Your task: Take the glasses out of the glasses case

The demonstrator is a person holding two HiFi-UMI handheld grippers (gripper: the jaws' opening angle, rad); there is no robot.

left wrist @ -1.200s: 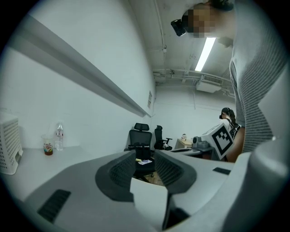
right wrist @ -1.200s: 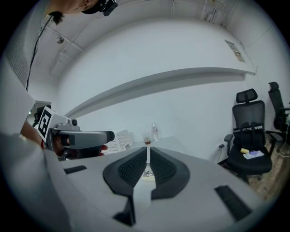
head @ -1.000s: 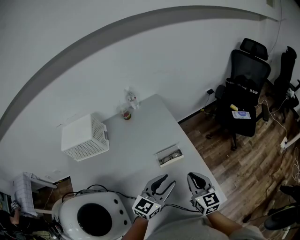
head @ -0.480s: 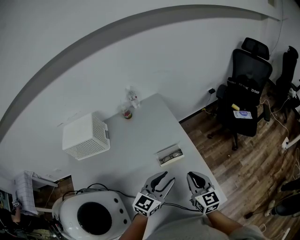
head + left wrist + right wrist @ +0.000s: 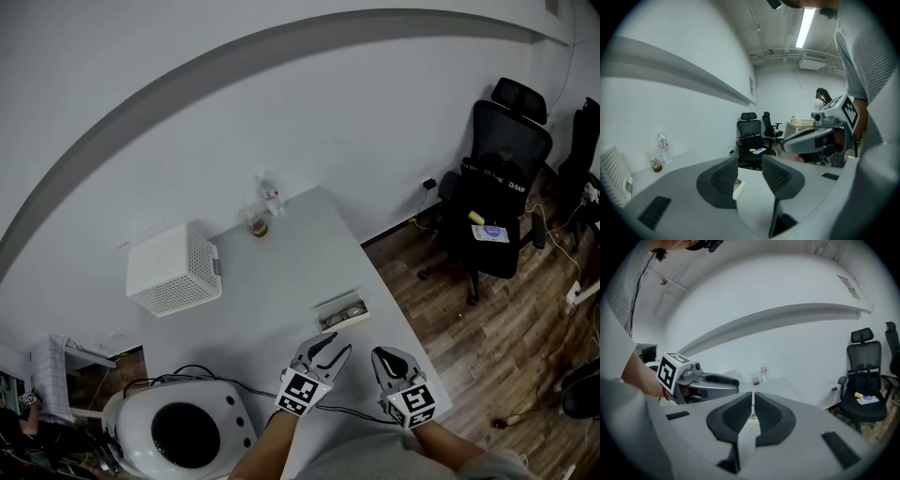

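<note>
On my left gripper [image 5: 750, 165] the fingers [image 5: 723, 182] stand apart with a clear gap. Nothing is held between them, and a corner of the glasses case [image 5: 738, 185] shows through the gap. On my right gripper [image 5: 753, 397] the fingers [image 5: 736, 416] are drawn together to a thin slit and hold nothing.

From the head view, both grippers hang over the near end of the white tabletop [image 5: 281, 281], the left gripper [image 5: 337, 345] just beside the right gripper [image 5: 381, 353]. The glasses case [image 5: 341, 312] lies open on the tabletop near its right edge, just beyond the left gripper's tips and not touching them; something dark sits inside, too small for me to make out.

Farther back on the tabletop I see a white perforated box [image 5: 175, 270] on the left, and a cup [image 5: 256, 226] and a clear bottle [image 5: 271, 196] at the far end against the pale wall. A white rounded device [image 5: 183, 431] with a dark round opening sits at the near left corner. To the right, a black office chair [image 5: 506, 155] stands on the wood floor [image 5: 450, 319].
</note>
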